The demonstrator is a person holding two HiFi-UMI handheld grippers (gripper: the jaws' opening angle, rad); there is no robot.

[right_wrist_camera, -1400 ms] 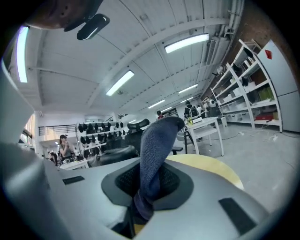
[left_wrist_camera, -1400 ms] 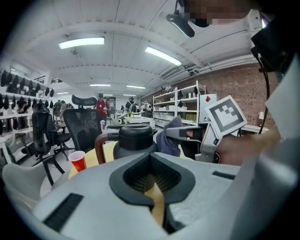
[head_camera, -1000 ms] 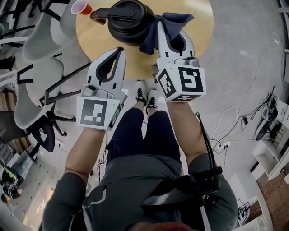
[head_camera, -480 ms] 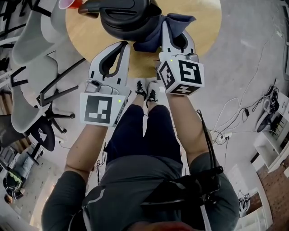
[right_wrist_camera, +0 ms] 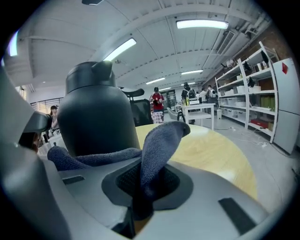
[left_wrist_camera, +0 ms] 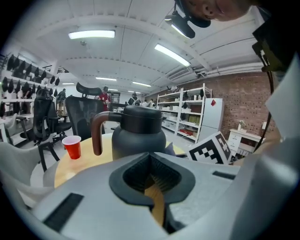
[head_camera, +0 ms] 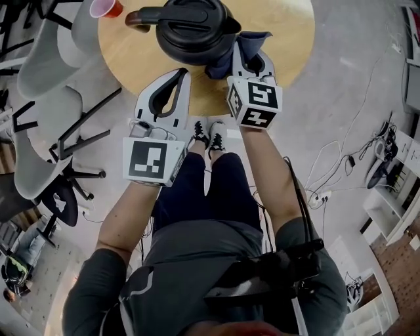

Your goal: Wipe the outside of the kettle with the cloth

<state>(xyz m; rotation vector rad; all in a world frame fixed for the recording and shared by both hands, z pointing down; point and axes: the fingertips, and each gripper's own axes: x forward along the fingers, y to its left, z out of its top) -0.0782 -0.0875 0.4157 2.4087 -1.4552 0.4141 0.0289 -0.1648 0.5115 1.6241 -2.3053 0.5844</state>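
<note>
While our right gripper [right_wrist_camera: 143,187] pinches the dark blue cloth [right_wrist_camera: 161,136] against the side of the black kettle [head_camera: 190,29] on the round wooden table [head_camera: 289,26], our left gripper [head_camera: 178,75] hangs closed and empty just beside it. With nothing bracing the kettle, we could shove it toward the red cup [head_camera: 105,8] by pressing hard. Around us are office chairs [head_camera: 52,98] and floor cables [head_camera: 341,164].

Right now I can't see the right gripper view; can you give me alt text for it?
The right gripper is shut on a dark blue cloth, one fold standing up, another trailing left in front of the black kettle. The kettle stands close ahead on a round wooden table; shelving and people show far behind.
</note>
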